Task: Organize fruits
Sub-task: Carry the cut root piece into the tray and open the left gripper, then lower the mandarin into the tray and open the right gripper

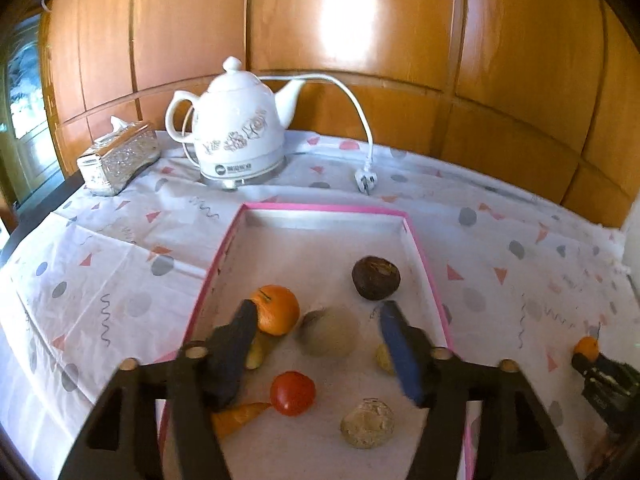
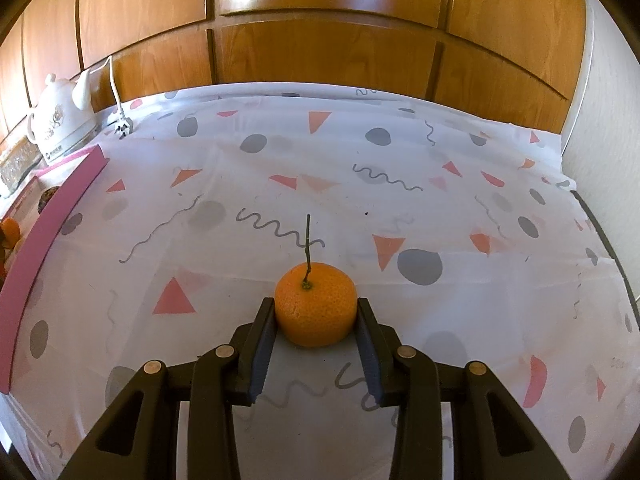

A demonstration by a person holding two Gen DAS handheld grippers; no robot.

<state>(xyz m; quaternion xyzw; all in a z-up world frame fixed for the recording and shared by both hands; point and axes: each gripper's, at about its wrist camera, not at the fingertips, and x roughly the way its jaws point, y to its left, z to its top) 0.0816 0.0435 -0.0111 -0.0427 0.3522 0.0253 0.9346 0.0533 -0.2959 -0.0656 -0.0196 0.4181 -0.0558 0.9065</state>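
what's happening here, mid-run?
Fruit sorting with two handheld grippers. The right gripper is shut on a stemmed tangerine out on the patterned tablecloth. The left gripper hovers open over the pink-rimmed box, which already holds another tangerine, a tomato and several other fruits.

The left wrist view looks down and forward from close above the pink-rimmed box [image 1: 418, 240], toward the far wood panelling [image 1: 520, 60]. The right wrist view sits low over the patterned tablecloth [image 2: 460, 208], right of the box, facing the same wall. Both views share the white kettle [image 1: 244, 128], the box's right wall and the cloth.
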